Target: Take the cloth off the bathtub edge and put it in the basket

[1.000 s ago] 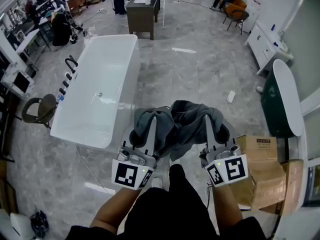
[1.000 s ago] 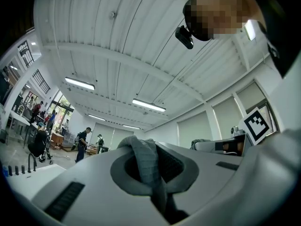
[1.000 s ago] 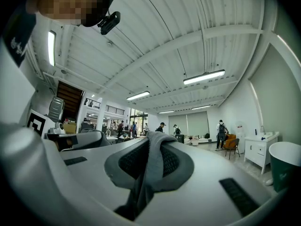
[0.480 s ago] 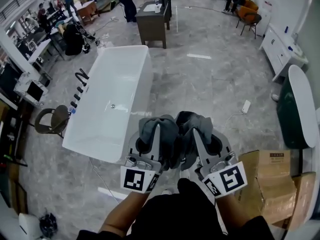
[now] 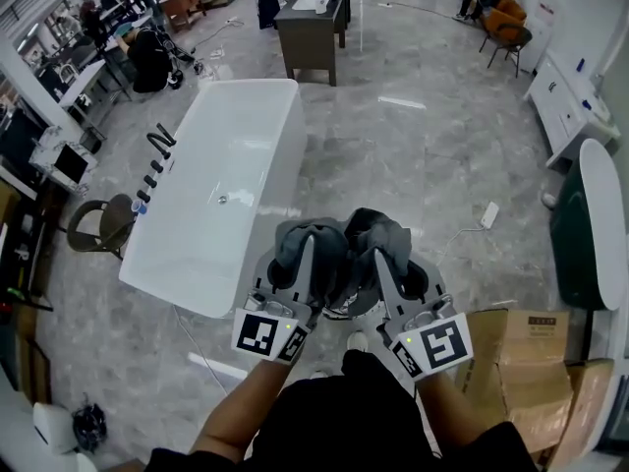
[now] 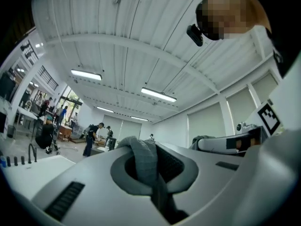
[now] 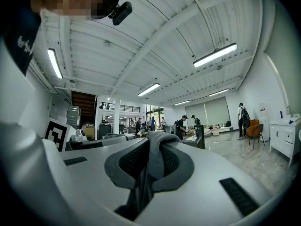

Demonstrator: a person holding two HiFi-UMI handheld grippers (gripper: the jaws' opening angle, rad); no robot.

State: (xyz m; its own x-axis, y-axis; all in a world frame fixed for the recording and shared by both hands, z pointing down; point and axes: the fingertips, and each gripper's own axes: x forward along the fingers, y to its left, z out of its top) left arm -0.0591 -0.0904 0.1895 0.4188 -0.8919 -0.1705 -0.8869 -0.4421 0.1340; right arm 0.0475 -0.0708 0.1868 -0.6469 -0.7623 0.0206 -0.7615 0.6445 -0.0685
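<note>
A dark grey cloth [image 5: 339, 254] hangs bunched in the air between my two grippers, just right of the white bathtub [image 5: 211, 185]. My left gripper [image 5: 307, 247] is shut on the cloth's left part; a grey fold [image 6: 143, 166] is pinched between its jaws. My right gripper [image 5: 373, 254] is shut on the right part, with cloth [image 7: 155, 161] squeezed between its jaws. The two grippers stand close together, side by side, tilted upward. No basket shows in any view.
Open cardboard boxes [image 5: 521, 362] stand at my right. A brown chair [image 5: 98, 226] sits left of the tub, black taps [image 5: 152, 160] on its rim. A dark cabinet [image 5: 313, 23] stands beyond. A white power strip [image 5: 488, 214] lies on the grey floor.
The grippers have drawn closer together, so the spread cloth is now bunched tighter between them. My view has shifted, with the bathtub now nearer the middle.
</note>
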